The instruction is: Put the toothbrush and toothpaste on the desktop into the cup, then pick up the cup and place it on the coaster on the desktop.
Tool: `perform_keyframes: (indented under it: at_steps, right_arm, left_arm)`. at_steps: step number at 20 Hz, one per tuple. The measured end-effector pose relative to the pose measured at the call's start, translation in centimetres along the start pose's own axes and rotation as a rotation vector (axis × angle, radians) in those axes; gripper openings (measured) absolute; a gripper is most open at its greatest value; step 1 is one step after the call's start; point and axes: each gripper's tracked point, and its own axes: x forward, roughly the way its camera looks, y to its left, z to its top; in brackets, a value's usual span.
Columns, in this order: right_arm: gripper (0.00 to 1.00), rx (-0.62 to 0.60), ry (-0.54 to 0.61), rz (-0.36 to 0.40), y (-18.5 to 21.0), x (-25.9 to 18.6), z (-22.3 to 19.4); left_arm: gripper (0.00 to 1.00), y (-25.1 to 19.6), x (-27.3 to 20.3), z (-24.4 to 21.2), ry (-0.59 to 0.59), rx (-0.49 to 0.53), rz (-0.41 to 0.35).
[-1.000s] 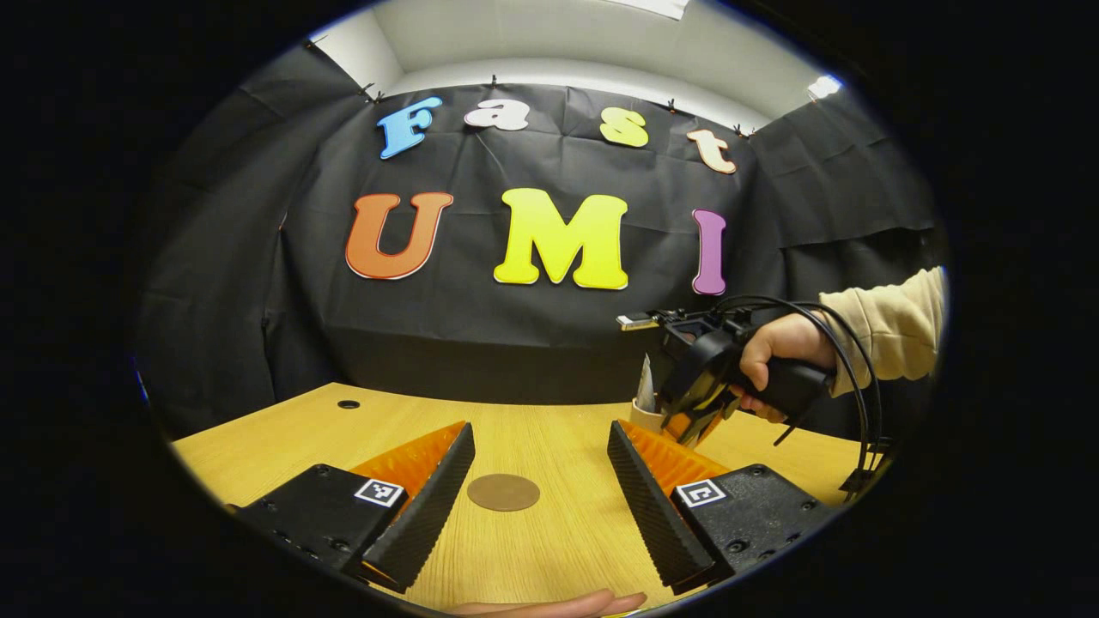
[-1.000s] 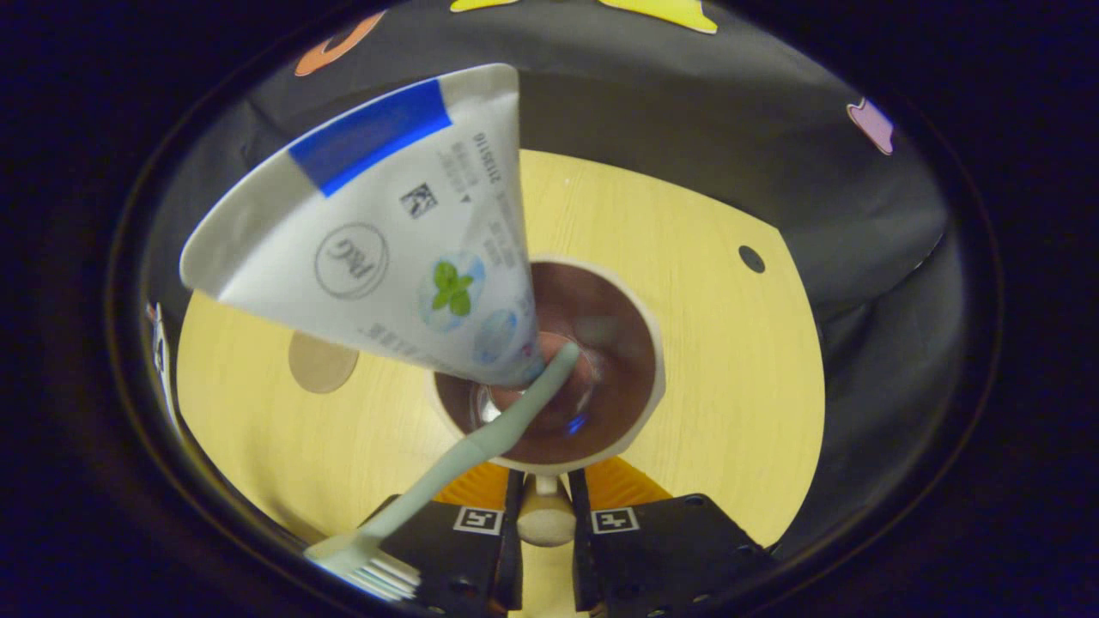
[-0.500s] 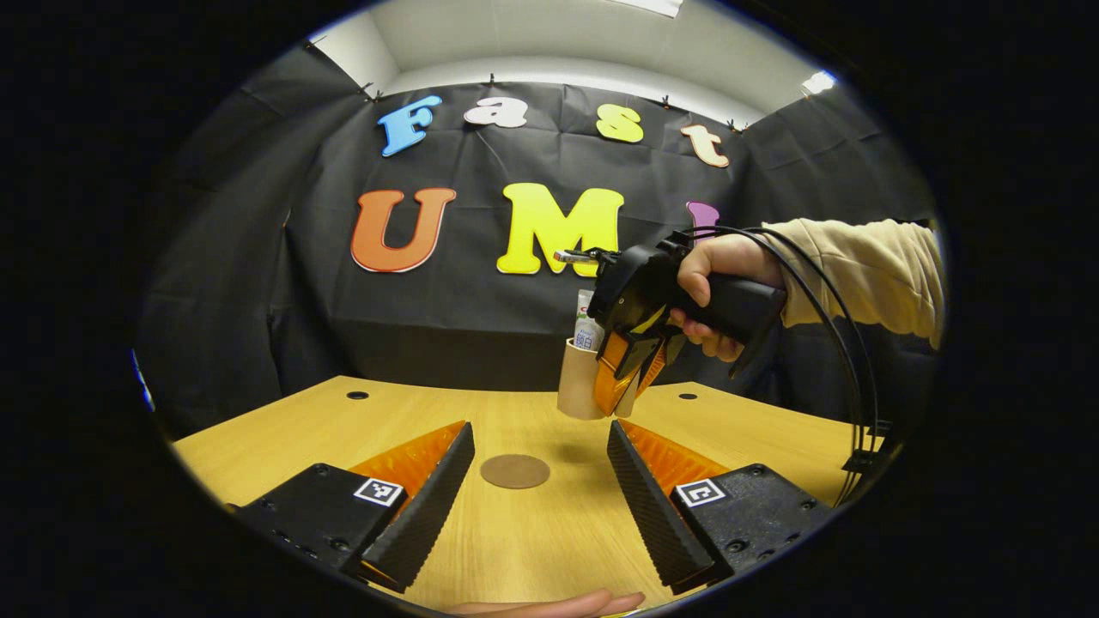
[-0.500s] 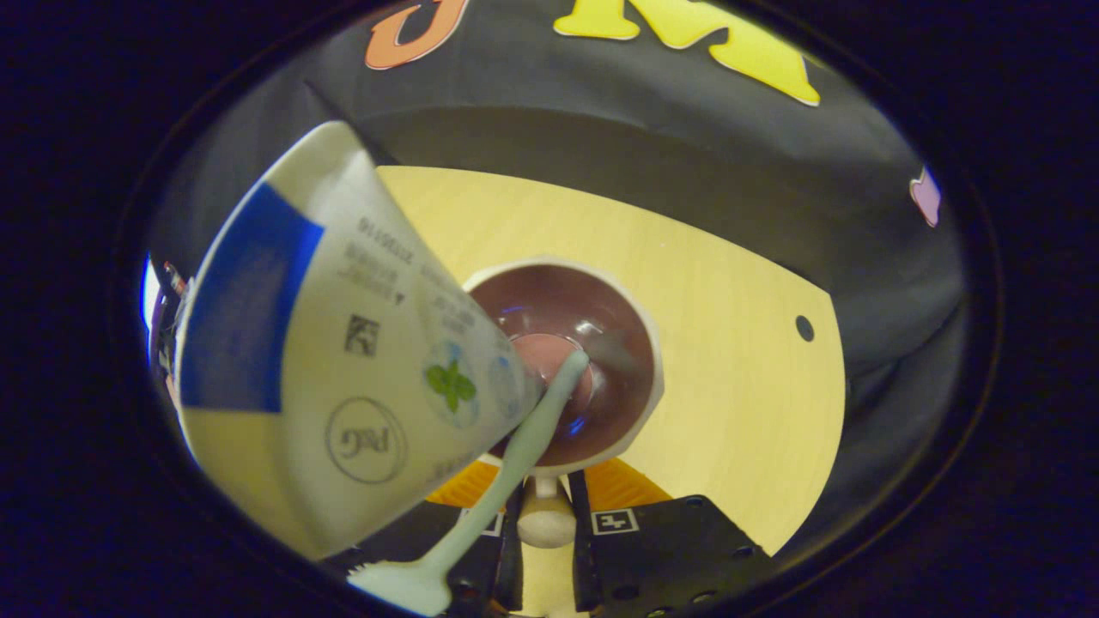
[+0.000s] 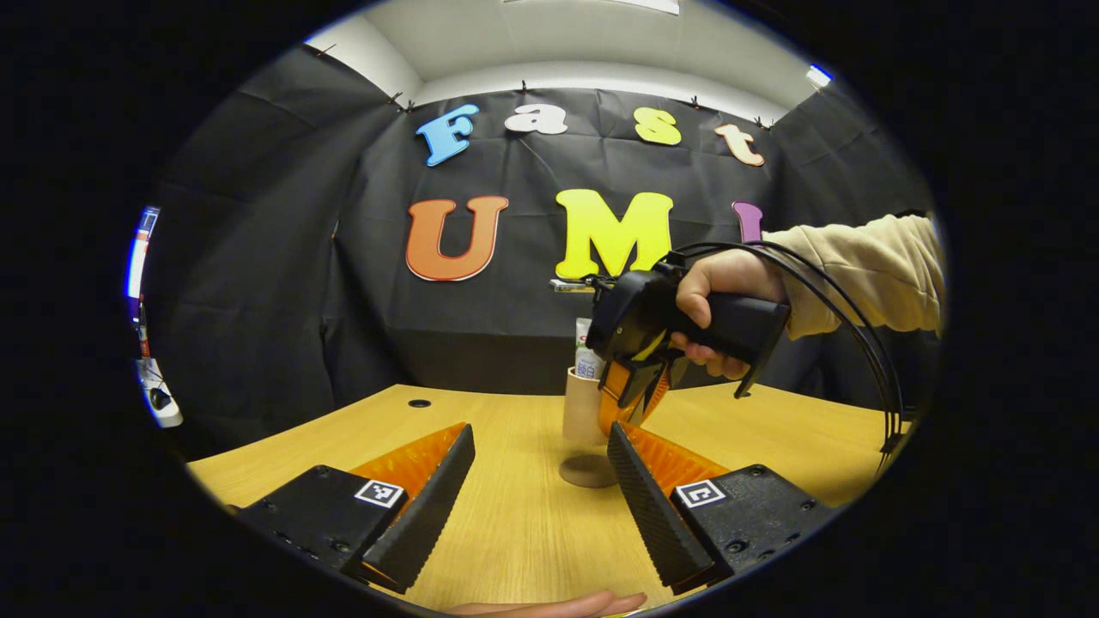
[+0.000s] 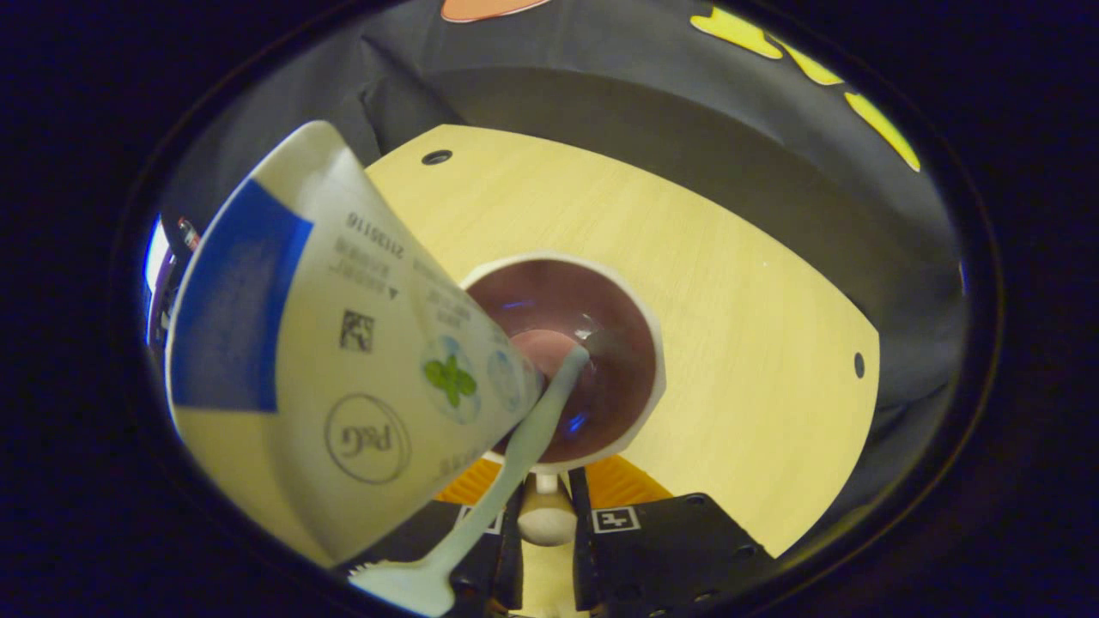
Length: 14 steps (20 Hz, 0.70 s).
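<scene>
Inside the cup [image 6: 562, 365] stand the toothpaste [image 6: 343, 343] and toothbrush [image 6: 515, 451]; right gripper [image 6: 544, 515] clamps its handle above the coaster [image 5: 586, 470]; left gripper [image 5: 537, 489] gapes.

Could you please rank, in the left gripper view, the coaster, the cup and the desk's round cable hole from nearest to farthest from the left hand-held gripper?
1. Coaster: just ahead of the left hand-held gripper, beside its right finger.
2. Cup: directly above the coaster, gripped by the right hand-held gripper.
3. Cable hole: far back on the left.
</scene>
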Motion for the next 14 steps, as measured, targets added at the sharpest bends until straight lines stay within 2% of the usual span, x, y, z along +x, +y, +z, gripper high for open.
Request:
perform_keyframes:
  at_steps: [5,10,14]
  right_arm:
    - [0.20,-0.006,0.076,-0.013,-0.1,3.7,-2.5]
    - [0.22,0.003,0.068,0.034,0.1,3.6,-2.9]
    - [0.22,-0.003,0.058,0.031,0.2,3.7,-3.3]
  left_arm:
    - [0.99,1.7,-0.2,0.4,-0.007,-0.003,0.043]
    - [0.98,0.5,0.0,0.5,-0.006,-0.002,0.021]
    - [0.99,-0.5,0.6,0.1,0.019,-0.017,0.010]
